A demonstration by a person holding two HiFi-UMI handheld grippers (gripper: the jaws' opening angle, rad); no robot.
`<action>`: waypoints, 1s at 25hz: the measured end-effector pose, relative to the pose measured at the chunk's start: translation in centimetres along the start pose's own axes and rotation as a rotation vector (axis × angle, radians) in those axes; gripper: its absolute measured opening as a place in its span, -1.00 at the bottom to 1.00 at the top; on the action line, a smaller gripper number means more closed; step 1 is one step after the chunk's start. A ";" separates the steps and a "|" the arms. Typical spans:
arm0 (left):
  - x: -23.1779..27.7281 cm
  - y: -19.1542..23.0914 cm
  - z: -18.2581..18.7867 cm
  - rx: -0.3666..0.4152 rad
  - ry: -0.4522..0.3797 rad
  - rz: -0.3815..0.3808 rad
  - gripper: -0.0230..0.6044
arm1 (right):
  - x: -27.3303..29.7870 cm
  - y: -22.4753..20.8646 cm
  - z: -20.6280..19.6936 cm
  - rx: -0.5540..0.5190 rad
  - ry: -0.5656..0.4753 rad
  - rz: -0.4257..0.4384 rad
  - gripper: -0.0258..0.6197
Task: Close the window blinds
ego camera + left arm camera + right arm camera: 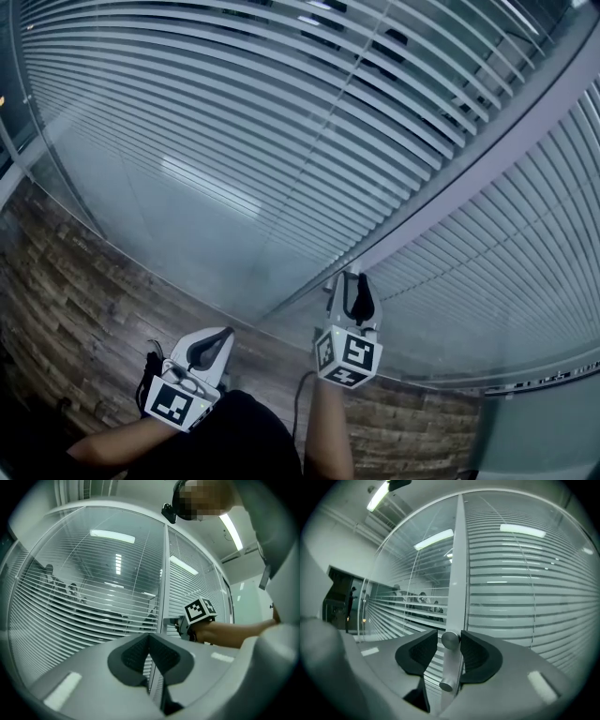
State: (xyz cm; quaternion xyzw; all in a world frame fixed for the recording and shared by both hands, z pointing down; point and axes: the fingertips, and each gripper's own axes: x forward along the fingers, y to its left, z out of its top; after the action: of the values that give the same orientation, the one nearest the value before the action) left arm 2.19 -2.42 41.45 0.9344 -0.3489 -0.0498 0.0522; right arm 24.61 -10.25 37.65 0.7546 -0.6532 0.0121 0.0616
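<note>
Markings: black-and-white square codes on each gripper's cube (349, 356) | Room: wood-plank floor (66, 309); two panels of slatted blinds (281, 112) split by a grey post (457, 573) | right gripper (449, 633): jaws apart around upper knob (450, 641) of two on post | left gripper (149, 639): jaws together, holding nothing

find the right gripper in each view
Head view: the right gripper is at lower centre, its tips at the post.
Left gripper view: the right gripper is right of centre, reaching to the same post.
Right gripper view: the right gripper is at bottom centre, its jaws either side of a knob on the post.
Shared landmark: the post.
</note>
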 end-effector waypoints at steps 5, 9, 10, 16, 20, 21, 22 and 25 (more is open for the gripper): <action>-0.3 0.6 0.0 -0.025 0.008 0.026 -0.93 | 0.1 -0.3 0.3 0.147 -0.025 -0.035 -0.46; -0.6 0.7 -0.2 -0.017 0.032 0.028 -0.93 | 0.1 -0.5 0.1 0.199 -0.024 -0.061 -0.47; -0.7 0.7 -0.3 -0.016 0.030 0.024 -0.93 | 0.1 -0.6 -0.1 0.211 -0.024 -0.066 -0.48; -1.1 0.7 -0.6 -0.013 0.031 0.010 -0.93 | -0.2 -0.3 -0.7 0.240 -0.042 -0.074 -0.53; -0.9 0.2 -1.3 -0.022 0.041 -0.002 -0.93 | -0.1 -0.5 -0.9 0.182 -0.037 -0.053 -0.53; -0.9 0.0 -1.2 -0.023 0.040 -0.003 -0.93 | -0.1 -0.6 -0.8 0.159 -0.034 -0.049 -0.53; -0.8 -0.1 -1.1 -0.024 0.039 -0.005 -0.93 | -0.2 -0.7 -0.6 0.133 -0.030 -0.049 -0.53; -0.6 0.0 -1.0 -0.032 0.043 -0.003 -0.93 | -0.1 -0.6 -0.3 0.062 -0.007 -0.061 -0.53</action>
State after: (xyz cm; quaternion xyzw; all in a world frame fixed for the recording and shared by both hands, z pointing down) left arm 1.84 -1.97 42.45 0.9348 -0.3456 -0.0353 0.0744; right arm 25.24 -10.08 37.87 0.7758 -0.6293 0.0278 0.0364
